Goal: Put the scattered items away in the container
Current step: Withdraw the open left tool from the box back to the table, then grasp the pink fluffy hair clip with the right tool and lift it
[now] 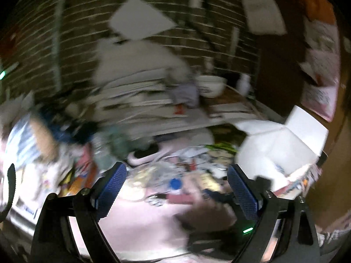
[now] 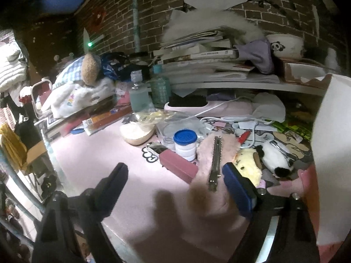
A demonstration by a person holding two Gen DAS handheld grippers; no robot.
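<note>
In the right wrist view my right gripper is open over the pink desk. A pink fluffy hair clip with a metal bar lies between the fingers, close against the right blue pad and well apart from the left finger. Beside it lie a pink oblong case, a blue-lidded white jar, a yellow plush and a panda plush. The white container stands at the right edge. The left wrist view is blurred; my left gripper is open and holds nothing, with the white container ahead to the right.
A shelf with stacked books and a panda bowl runs along the brick wall. Two bottles, a round puff, a plastic bag and white cables crowd the desk's far side. Clothes and a teddy pile at the left.
</note>
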